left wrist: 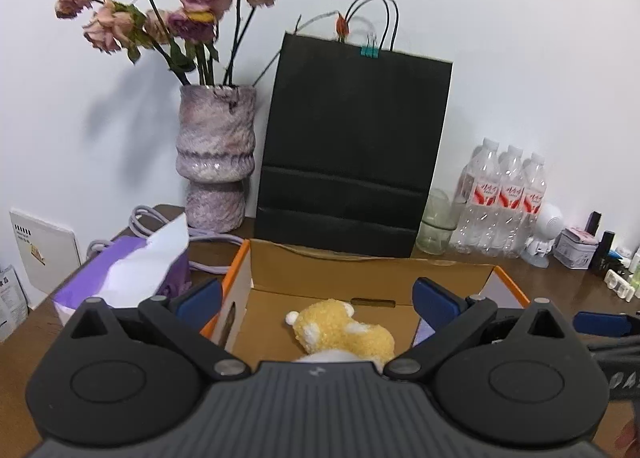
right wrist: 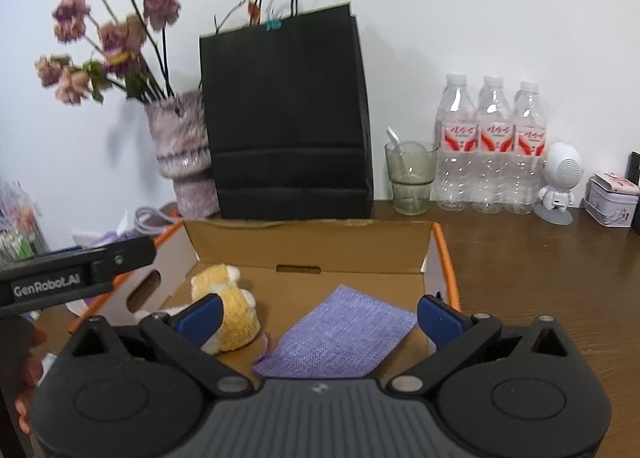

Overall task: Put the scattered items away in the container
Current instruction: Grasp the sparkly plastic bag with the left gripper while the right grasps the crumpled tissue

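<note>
An open cardboard box [left wrist: 360, 262] with orange edges stands on the brown table; it also shows in the right wrist view [right wrist: 312, 244]. Inside lie a yellow plush toy [left wrist: 344, 332], which also shows in the right wrist view [right wrist: 228, 310], and a purple woven pouch [right wrist: 340, 338]. My left gripper [left wrist: 318, 298] is open and empty above the box, over the toy. My right gripper [right wrist: 320, 312] is open and empty above the box, over the pouch. The right gripper's blue finger shows at the left wrist view's right edge [left wrist: 600, 324].
A black paper bag [left wrist: 352, 149] and a vase of dried roses [left wrist: 216, 161] stand behind the box. A purple tissue box [left wrist: 124, 278] sits left. A glass cup [right wrist: 410, 177], water bottles [right wrist: 492, 145], a white figurine [right wrist: 560, 181] and a tin [right wrist: 612, 199] stand at the right.
</note>
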